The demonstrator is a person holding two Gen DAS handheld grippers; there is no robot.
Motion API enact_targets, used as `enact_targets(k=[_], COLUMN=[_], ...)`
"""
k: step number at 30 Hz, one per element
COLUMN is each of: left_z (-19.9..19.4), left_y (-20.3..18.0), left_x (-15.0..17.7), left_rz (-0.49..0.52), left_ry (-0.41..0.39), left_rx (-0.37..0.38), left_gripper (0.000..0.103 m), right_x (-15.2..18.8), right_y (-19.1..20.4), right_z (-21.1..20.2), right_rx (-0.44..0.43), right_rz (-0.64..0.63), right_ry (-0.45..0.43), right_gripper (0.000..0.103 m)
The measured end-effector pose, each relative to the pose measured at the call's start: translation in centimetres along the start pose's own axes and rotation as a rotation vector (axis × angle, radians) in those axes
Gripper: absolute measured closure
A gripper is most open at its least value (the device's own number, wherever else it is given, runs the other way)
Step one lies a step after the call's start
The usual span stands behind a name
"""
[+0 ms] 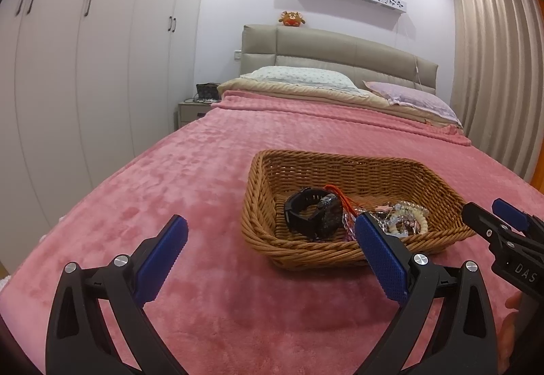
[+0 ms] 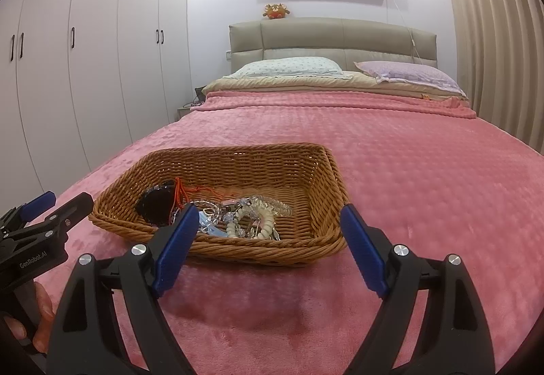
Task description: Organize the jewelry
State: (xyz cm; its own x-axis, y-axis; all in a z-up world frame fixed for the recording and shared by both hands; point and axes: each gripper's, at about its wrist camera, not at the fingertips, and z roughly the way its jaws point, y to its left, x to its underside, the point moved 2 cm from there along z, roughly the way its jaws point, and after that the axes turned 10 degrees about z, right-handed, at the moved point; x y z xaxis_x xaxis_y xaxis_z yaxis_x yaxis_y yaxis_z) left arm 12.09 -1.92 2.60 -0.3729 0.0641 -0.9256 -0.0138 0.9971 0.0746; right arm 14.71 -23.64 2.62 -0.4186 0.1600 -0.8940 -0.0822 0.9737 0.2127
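Observation:
A brown wicker basket [image 1: 261, 198] [image 2: 323, 177] sits on the pink blanket near the foot of the bed. In it lie a black watch [image 1: 306, 215] [image 2: 154, 206], a red-orange cord [image 1: 340, 196] [image 2: 182, 194], clear bead strings [image 2: 207, 215] and cream bead bracelets [image 1: 411, 218] [image 2: 265, 222]. My left gripper [image 1: 272, 239] is open and empty, just in front of the basket's left part. My right gripper [image 2: 268, 232] is open and empty, in front of the basket's right part; it also shows in the left wrist view [image 1: 493, 215].
The pink blanket [image 1: 170, 191] [image 2: 425, 177] covers the bed. Two pillows [image 2: 289, 67] and a padded headboard [image 2: 333, 38] are at the far end. White wardrobes [image 1: 85, 68] line the left side, beige curtains [image 2: 493, 34] the right. A nightstand [image 1: 190, 111] stands beside the bed.

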Motion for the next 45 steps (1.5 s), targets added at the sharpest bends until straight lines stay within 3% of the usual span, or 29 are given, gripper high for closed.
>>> enact_targets(k=[45], left_z=[0.4], left_y=[0.1], left_x=[0.4], left_rz=[0.008], left_ry=[0.014], left_rx=[0.005], left_gripper=[0.008], right_x=[0.4], right_y=[0.9], right_z=[0.2], right_rx=[0.006], right_rz=[-0.039], right_ry=[0.0], right_gripper=[0.018])
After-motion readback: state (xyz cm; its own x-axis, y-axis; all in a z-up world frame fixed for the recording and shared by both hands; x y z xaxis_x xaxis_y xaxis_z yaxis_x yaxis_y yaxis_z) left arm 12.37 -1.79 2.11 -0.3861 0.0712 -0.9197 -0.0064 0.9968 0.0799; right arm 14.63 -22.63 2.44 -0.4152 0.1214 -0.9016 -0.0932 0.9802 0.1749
